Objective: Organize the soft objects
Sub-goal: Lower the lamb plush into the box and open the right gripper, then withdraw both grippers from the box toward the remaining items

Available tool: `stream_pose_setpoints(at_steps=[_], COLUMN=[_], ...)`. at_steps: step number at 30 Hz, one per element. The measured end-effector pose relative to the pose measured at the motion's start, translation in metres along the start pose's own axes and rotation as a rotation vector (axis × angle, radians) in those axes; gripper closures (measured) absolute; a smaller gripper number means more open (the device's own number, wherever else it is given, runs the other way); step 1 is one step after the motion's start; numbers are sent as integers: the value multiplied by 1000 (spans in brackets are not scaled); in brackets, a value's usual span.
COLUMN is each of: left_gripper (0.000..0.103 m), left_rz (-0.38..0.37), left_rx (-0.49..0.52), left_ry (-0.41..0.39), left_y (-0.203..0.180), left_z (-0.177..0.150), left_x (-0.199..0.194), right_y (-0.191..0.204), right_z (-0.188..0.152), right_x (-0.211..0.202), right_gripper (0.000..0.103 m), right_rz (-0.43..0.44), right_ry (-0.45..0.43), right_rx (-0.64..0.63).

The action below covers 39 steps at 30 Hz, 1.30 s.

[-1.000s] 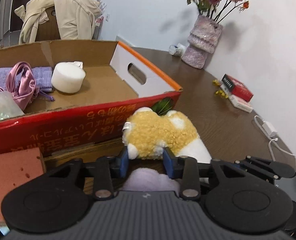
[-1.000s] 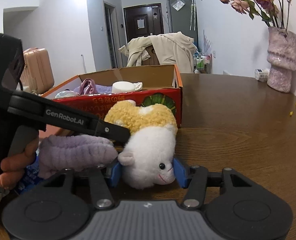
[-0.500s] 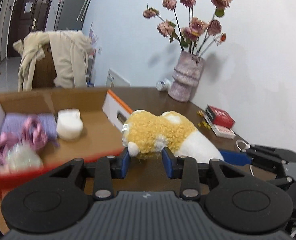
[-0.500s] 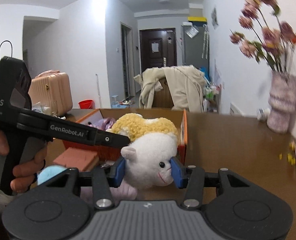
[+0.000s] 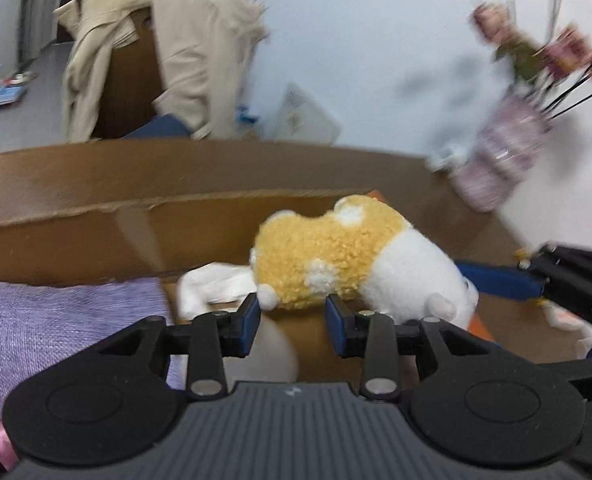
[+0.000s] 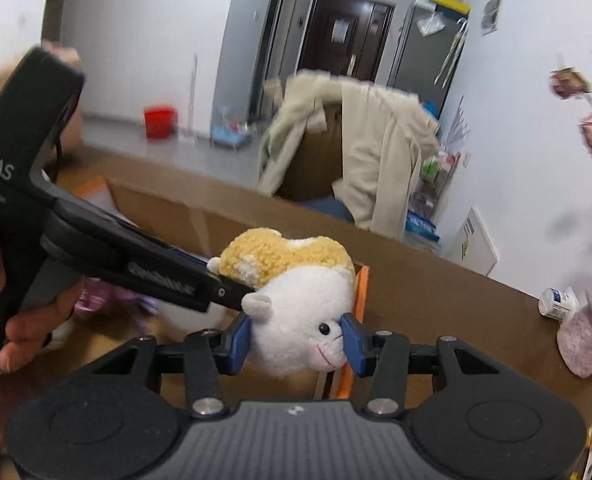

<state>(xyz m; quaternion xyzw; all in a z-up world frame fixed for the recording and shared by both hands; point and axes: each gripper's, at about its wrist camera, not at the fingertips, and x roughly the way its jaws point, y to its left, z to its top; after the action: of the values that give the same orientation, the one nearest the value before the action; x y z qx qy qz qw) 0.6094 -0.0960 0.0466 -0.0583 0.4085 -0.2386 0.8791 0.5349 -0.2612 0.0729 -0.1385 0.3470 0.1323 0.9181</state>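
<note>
A plush sheep (image 5: pixel 344 256) with a yellow woolly body and white head hangs in the air over the open cardboard box (image 5: pixel 96 236). My left gripper (image 5: pixel 293 314) is shut on its yellow rear end. My right gripper (image 6: pixel 296 338) is shut on its white head (image 6: pixel 304 320), face toward the camera. In the right wrist view the left gripper's fingers (image 6: pixel 200 284) reach in from the left to the plush. Inside the box lie a folded purple cloth (image 5: pixel 56 336) and a white soft roll (image 5: pixel 212 288).
A chair draped with a beige coat (image 6: pixel 360 148) stands behind the brown table (image 6: pixel 456 304). A pink vase with dried roses (image 5: pixel 504 160) and a small white bottle (image 6: pixel 556 304) stand at the table's far right. The box's orange rim (image 6: pixel 360 312) is under the plush.
Both grippers have carried the plush sheep up from the table in front of the box, then forward over the box's inside. Both grips have held.
</note>
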Motion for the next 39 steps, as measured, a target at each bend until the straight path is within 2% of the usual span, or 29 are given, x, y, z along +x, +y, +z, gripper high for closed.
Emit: stream_pose_setpoints(at_steps=[1,3,5,6,10,14,20,23,27,29,32,35,39], left_gripper=[65,58,57,57,57,54,52,42,35,30,22,18,14], left_rz=[-5,-62,-67,-79,-126,-44,28,45,81,100,121,130,158], left_rx=[-8,7,47,50,84,105,131,156,198,218,233,235,243], left_ry=[8,-24,-20,-11,-18,-68,-136,-189,-251,-290,-345,-381,-420], left_y=[1,3,1,0,-4,-12,-20,-33,-49,-59,-70,-81,-94], left_z=[-1,-3,-7,-8,-12,-13,-12,-17,-38,-53,-74,-93,-121], left_x=[1,-7,-9,-9,-13,-30,-101,-150,-214,-246,-288,-319,-346], right_y=[3,7,3,3,6,5,-17,-22,-20,-19,-14,-8,3], right_z=[0,-4,-12,-16,-19,-22,-5,2,4,2,-8,-20,-40], right_x=[12,28,40,39,38,29,-28,-72,-135,-161,-199,-225,-251], right_gripper=[55,53,55,55,54,53,48,43,36,29,28,23,23], right_rz=[-5,15,57,74,46,68,46,23,-3,-19,-35,-40,-44], right_ry=[19,33,52,32,77,91,-14,-82,-163,-195,-233,-265,-290], right_rx=[-7,1,31,22,21,60,144,153,146,137,124,127,132])
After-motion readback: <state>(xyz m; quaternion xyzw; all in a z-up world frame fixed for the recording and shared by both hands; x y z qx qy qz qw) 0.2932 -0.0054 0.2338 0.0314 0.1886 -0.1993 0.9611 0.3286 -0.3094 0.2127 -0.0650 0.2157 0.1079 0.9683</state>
